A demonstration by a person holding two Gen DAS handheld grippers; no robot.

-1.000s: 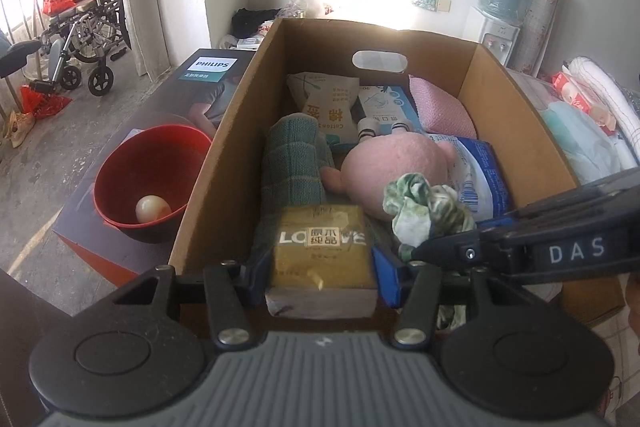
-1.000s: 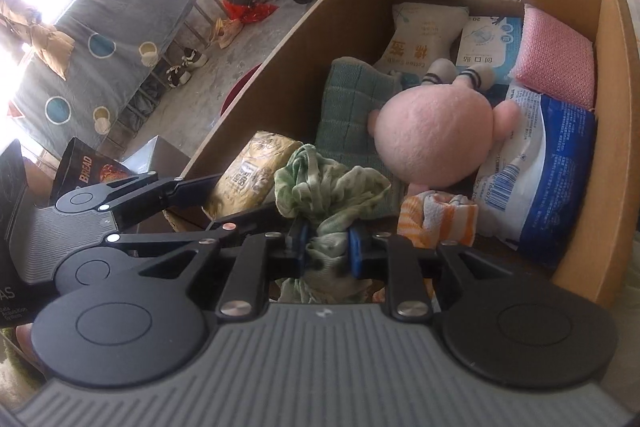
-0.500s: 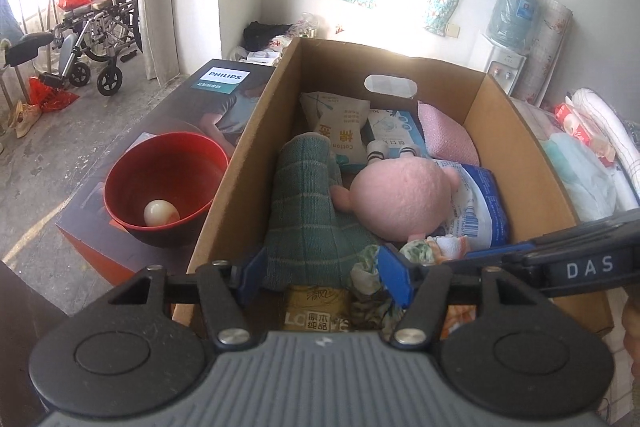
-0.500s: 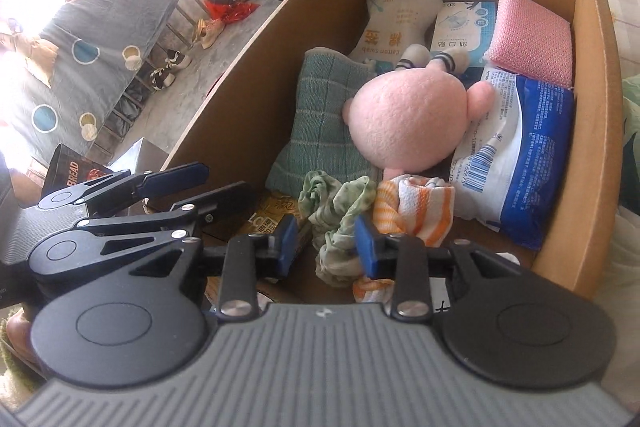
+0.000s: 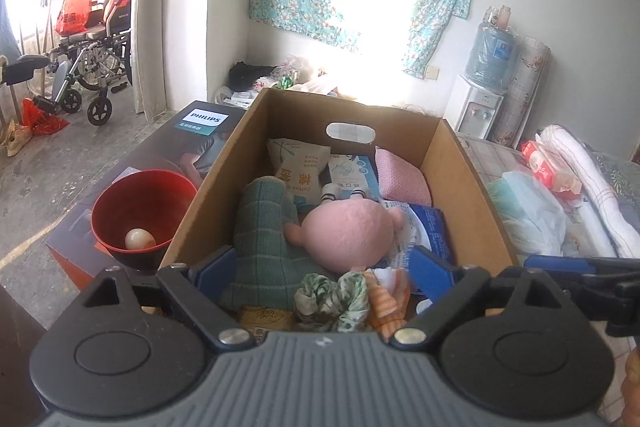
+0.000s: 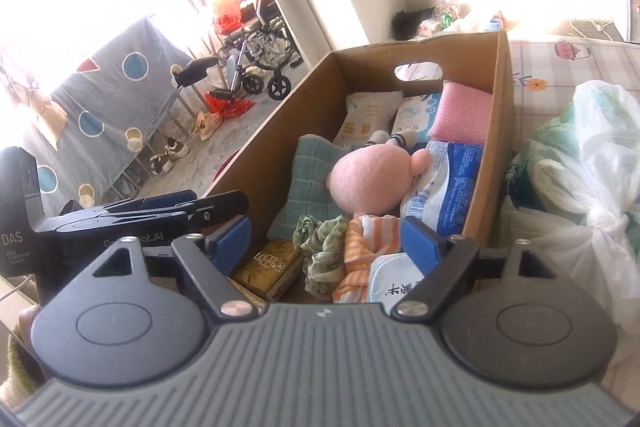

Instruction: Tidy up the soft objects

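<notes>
A cardboard box (image 5: 468,183) (image 6: 498,131) holds soft things: a pink plush toy (image 5: 347,235) (image 6: 370,179), a green checked cloth (image 5: 266,227) (image 6: 310,171), a pink sponge pad (image 5: 400,175) (image 6: 464,117), a green-white scrunchie (image 5: 332,297) (image 6: 322,247) and an orange striped cloth (image 5: 386,297) (image 6: 366,247). My left gripper (image 5: 326,269) is open and empty above the box's near end. My right gripper (image 6: 326,237) is open and empty, above the scrunchie, which lies loose in the box.
A red bowl (image 5: 140,211) with a pale ball sits on a Philips carton (image 5: 200,131) left of the box. Plastic bags (image 6: 580,167) and folded towels (image 5: 588,171) lie on the bed at the right. A wheelchair (image 5: 92,67) stands far left.
My right gripper opened and let the scrunchie drop into the box beside the orange cloth. Both grippers pulled back and up from the box.
</notes>
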